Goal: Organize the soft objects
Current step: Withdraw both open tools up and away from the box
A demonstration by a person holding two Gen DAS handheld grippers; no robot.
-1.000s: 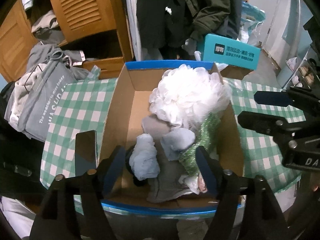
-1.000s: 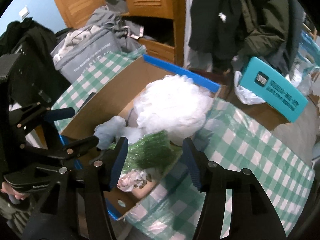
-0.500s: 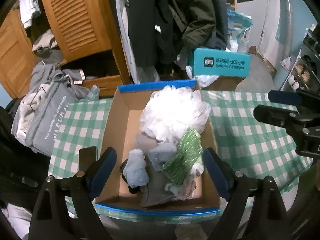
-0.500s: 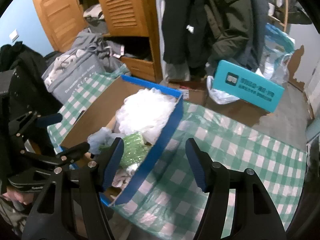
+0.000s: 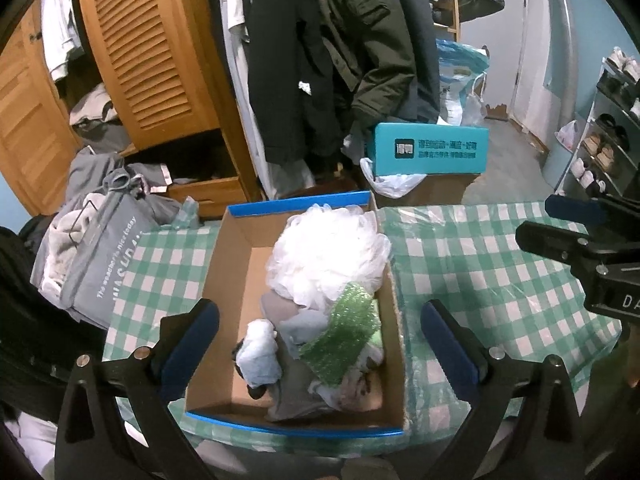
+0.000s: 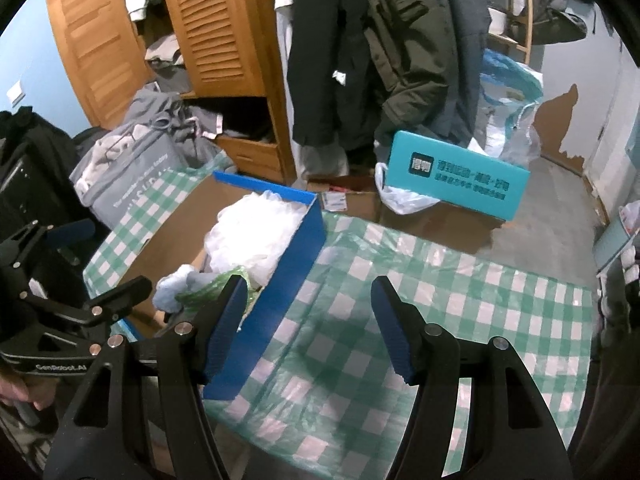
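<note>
Spreading below both sets of jaws, a table covered in green-and-white checked cloth (image 5: 472,264) is seen, and on it a cardboard box (image 5: 236,292) with blue edging is set. From the left wrist view the box is framed between the two fingers of the left gripper (image 5: 320,344), whose jaws have just been opening and are now held as wide as they go, with nothing pressed between the pads; the box and its contents lie well below and ahead of them. Inside the box, toward the far end from the left jaws, a large white mesh puff (image 5: 328,256) is piled. Nearer the jaws, a roll of green bubble wrap (image 5: 344,336) is laid against the puff, and beside it grey cloth (image 5: 296,396) and a pale blue bundle (image 5: 260,356) are heaped. The right gripper (image 6: 308,328) is held over the bare cloth just beside the box's blue side wall (image 6: 276,304); its jaws are parted at a middling width and nothing is gripped, the wall being seen behind its left finger. Well beyond both jaws, a teal carton (image 5: 430,148) with printed text is seen on the floor.
</note>
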